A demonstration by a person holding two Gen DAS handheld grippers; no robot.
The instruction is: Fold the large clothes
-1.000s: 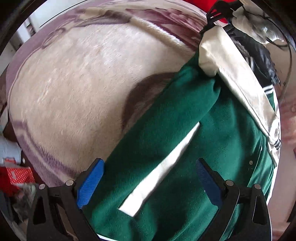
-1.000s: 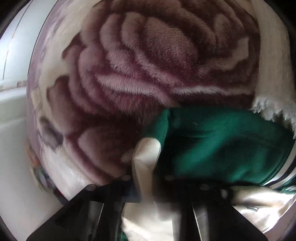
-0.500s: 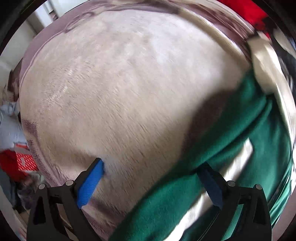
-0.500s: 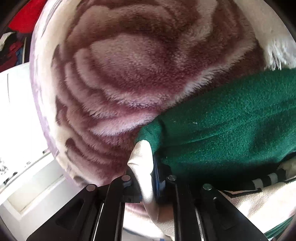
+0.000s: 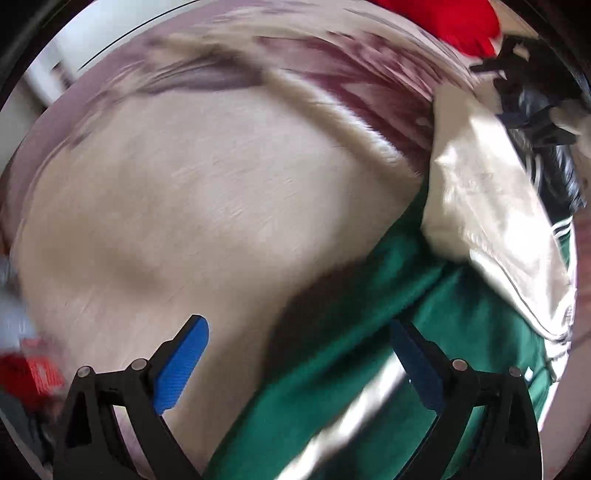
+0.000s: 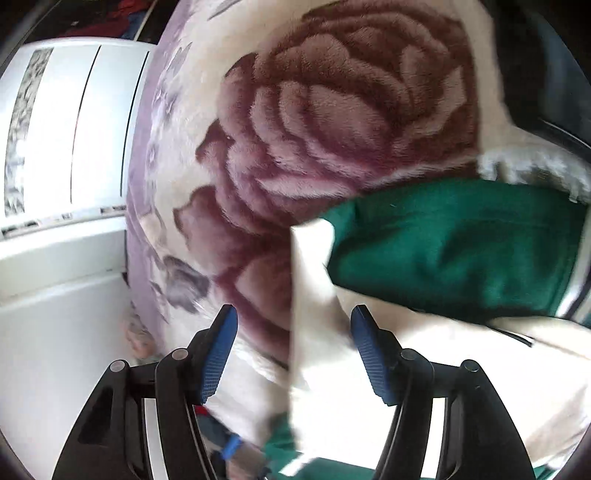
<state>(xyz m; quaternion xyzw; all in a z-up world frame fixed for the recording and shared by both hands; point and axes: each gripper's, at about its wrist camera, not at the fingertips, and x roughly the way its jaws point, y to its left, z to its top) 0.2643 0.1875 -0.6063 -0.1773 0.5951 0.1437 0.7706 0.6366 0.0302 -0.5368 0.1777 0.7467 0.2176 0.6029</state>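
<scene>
A green jacket point(image 5: 369, 369) with cream sleeves point(image 5: 491, 206) and striped cuffs lies on a plush rose-patterned blanket point(image 5: 203, 203). In the left wrist view it fills the lower right. My left gripper point(image 5: 299, 354) is open and empty, hovering over the jacket's left edge. In the right wrist view the green body point(image 6: 454, 251) lies folded over a cream sleeve point(image 6: 317, 314). My right gripper point(image 6: 293, 339) is open, and the sleeve's edge lies loose between its jaws. The right gripper also shows in the left wrist view point(image 5: 517, 85) at the far end of the sleeve.
The blanket's dark rose print point(image 6: 343, 122) spreads ahead of the right gripper. A white cabinet point(image 6: 66, 184) stands to its left. A red cloth point(image 5: 443, 22) lies beyond the bed, and red and grey clutter point(image 5: 26, 369) sits at the left edge.
My right gripper has opened and let go of the cream sleeve. My left gripper has swung over the jacket's left edge, still open.
</scene>
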